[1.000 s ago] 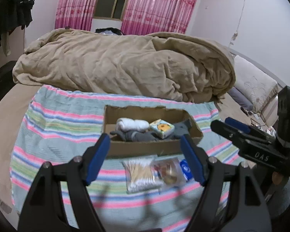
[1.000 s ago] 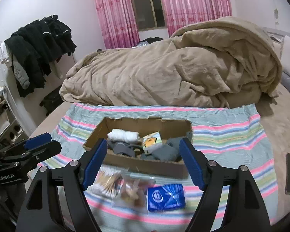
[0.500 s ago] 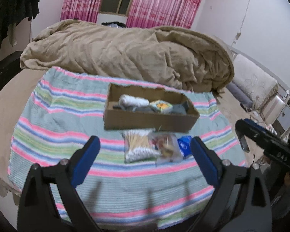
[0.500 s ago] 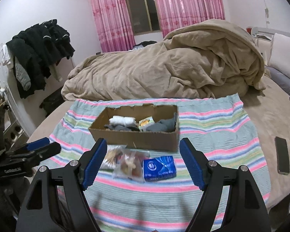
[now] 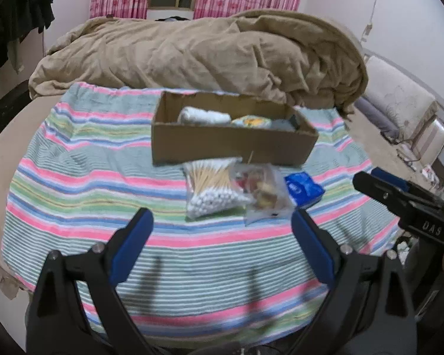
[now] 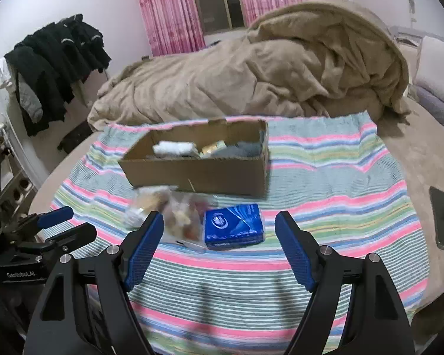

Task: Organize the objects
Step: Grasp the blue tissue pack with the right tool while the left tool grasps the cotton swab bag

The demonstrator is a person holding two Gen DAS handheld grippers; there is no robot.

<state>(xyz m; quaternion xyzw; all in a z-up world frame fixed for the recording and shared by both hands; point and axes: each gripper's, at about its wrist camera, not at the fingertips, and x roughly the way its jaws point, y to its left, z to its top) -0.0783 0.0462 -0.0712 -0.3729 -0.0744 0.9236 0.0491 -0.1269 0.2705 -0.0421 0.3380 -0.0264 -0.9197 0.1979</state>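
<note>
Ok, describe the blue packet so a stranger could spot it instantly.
Find the cardboard box on the striped blanket. Three packs lie in a row before its front wall. The blue packet ends the row, flat and solid blue with a white emblem; its neighbours are clear bags.

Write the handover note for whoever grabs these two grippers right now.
Left gripper: open, empty, above the striped blanket.
Right gripper: open, empty, pointed toward the blue packet.
Cardboard box sits mid-blanket and already holds a white roll, a small yellow pack and grey cloth.
Still outside, in a row in front of the box: bag of cotton swabs, clear bag of small items, blue packet.
Left to do: put those three into the box.
</note>
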